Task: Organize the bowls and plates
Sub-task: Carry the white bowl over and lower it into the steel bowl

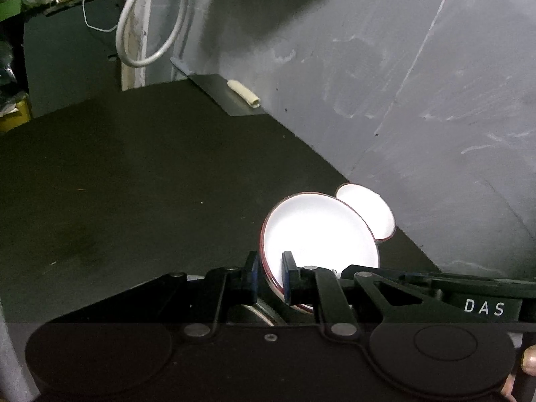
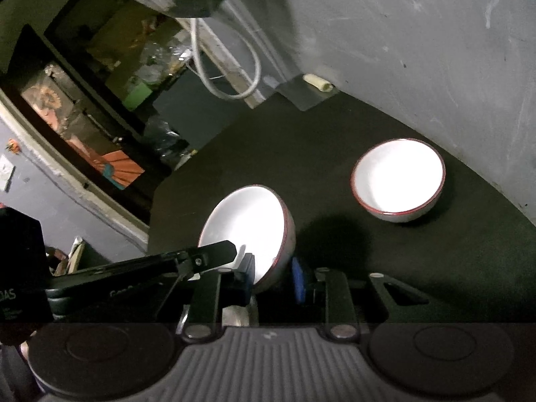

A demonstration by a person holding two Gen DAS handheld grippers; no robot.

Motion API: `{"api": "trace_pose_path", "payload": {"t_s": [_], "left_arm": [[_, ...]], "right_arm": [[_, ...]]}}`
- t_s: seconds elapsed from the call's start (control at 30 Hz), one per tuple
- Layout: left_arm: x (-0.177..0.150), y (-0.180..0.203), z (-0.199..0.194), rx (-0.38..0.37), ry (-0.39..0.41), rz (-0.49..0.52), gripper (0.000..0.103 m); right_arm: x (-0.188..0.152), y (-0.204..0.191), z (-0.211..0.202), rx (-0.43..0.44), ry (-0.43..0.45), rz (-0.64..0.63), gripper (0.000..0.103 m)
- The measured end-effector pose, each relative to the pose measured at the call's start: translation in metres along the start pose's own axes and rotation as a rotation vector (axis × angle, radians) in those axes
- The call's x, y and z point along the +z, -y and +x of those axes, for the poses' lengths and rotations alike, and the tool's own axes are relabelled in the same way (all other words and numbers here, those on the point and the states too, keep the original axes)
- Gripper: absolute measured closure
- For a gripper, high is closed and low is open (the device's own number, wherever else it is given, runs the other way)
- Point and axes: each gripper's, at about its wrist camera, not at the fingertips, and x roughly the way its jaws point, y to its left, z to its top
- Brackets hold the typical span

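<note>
In the left wrist view my left gripper [image 1: 271, 276] is shut on the rim of a white bowl with a red edge [image 1: 318, 234], held tilted over the dark table [image 1: 134, 184]. A second white bowl [image 1: 368, 209] shows behind it near the wall. In the right wrist view my right gripper [image 2: 273, 276] straddles the rim of the same tilted white bowl [image 2: 248, 227], one pad inside and one outside; the outer pad stands a little off the wall. The left gripper's arm [image 2: 150, 264] reaches in from the left. The other red-rimmed bowl [image 2: 398, 179] stands upright on the table to the right.
A grey wall [image 2: 418, 50] borders the table on the right. A metal sheet with a small cream roll [image 2: 318, 83] lies at the far corner. White cable loops [image 1: 150, 26] hang at the back. The table's left edge [image 2: 157, 201] drops off to clutter.
</note>
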Motion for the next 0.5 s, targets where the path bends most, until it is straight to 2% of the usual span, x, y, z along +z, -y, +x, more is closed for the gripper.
{"api": "trace_pose_path", "payload": {"t_s": [0.23, 0.5], "left_arm": [[-0.02, 0.005, -0.051, 0.006, 0.056, -0.003, 0.089], [-0.059, 0.011, -0.096, 0.026, 0.066, -0.02, 0.089]], "right_arm": [[-0.022, -0.028, -0.032, 0.037, 0.012, -0.055, 0.075], [-0.058, -0.049, -0.06, 0.075, -0.014, -0.097, 0.075]]}}
